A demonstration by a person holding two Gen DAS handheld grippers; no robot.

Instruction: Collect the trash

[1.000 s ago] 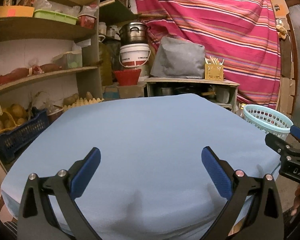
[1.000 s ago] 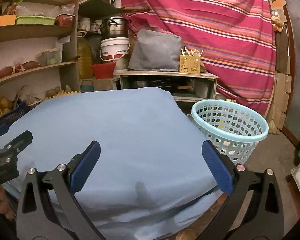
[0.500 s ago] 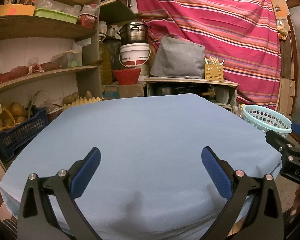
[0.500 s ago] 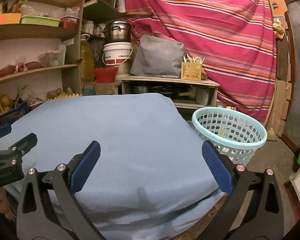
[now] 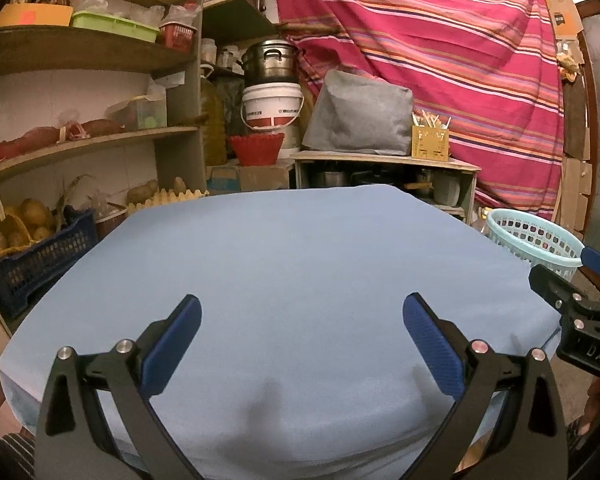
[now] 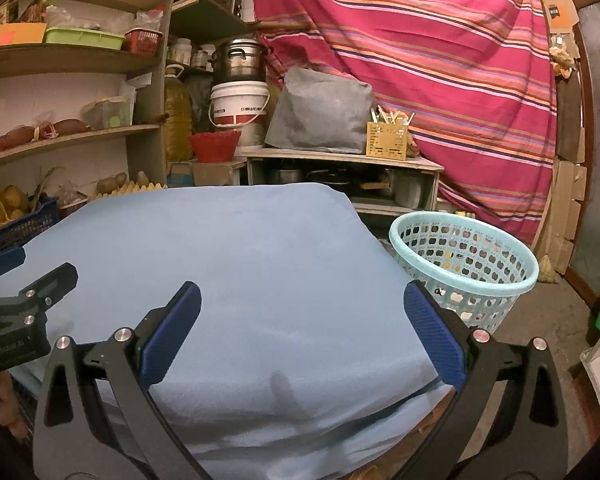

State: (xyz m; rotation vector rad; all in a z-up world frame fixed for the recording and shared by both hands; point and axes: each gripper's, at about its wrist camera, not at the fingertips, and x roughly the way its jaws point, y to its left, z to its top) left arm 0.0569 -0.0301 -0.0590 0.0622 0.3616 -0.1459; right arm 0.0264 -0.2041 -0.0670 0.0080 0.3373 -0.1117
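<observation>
Grippers poised over a bare blue sheet, basket off to the right

Both tools hang above the pale blue cloth-covered table [image 5: 300, 280], the left gripper [image 5: 302, 324] and the right gripper [image 6: 302, 312] each with its blue-padded fingers spread wide and nothing between them. No loose trash shows on the cloth in either view, so what is to be collected cannot be located from here. The light turquoise perforated plastic basket [image 6: 466, 256] stands on the floor just beside the table's right edge, ahead and to the right of the right gripper, with small bits visible through its holes. In the left wrist view the same basket [image 5: 534, 240] sits far off beyond the table's right corner. Judged from this, the right hand is the nearer one for any drop into the basket.
</observation>
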